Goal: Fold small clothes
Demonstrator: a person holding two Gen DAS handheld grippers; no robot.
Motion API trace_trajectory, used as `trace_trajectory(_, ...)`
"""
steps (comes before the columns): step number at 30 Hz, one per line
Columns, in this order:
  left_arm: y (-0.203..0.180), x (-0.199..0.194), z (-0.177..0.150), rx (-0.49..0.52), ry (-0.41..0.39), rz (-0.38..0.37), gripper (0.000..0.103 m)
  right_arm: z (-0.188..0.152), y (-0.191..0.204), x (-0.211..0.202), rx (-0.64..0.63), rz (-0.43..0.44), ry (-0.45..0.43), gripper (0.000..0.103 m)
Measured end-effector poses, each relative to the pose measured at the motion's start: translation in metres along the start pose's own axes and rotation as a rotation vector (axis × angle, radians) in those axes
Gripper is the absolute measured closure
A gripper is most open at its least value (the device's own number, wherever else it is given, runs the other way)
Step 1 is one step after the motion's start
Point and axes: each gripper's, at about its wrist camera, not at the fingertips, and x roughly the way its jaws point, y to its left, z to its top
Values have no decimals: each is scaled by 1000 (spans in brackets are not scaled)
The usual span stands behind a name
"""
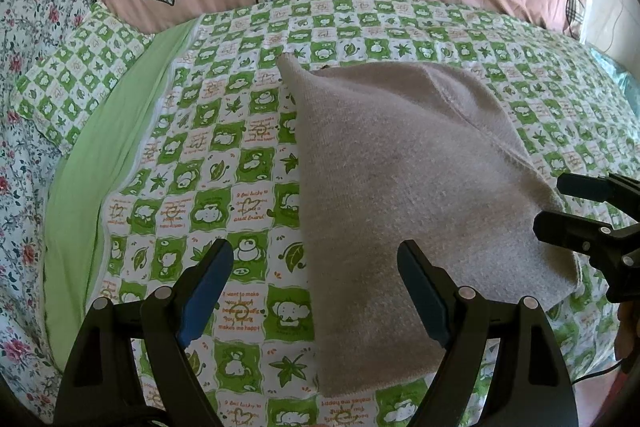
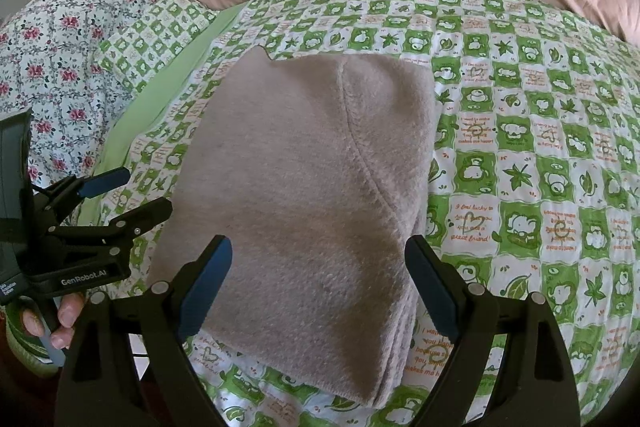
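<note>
Risk-wise, both the left gripper [image 1: 316, 291] and right gripper [image 2: 320, 287] have jaws wide open holding nothing, so the folded grey fleece garment [image 2: 304, 195] sitting mid-frame on the green checked bedspread [image 2: 520, 155] could easily spring open or bunch if nudged.

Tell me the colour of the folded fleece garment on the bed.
Pale beige-grey folded fleece garment; right wrist view.

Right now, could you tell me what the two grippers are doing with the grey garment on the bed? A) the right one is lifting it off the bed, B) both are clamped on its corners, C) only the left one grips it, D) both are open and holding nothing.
D: the left gripper and right gripper both have their jaws spread wide, while the grey garment lies folded on the green checked sheet, held by neither.
</note>
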Motion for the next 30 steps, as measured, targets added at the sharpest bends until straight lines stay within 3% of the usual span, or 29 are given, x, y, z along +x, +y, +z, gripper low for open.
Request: trace_trajectory(30,-3,-9,-5,2,-11,0,17,-5,5,-7,7,6,-1,14)
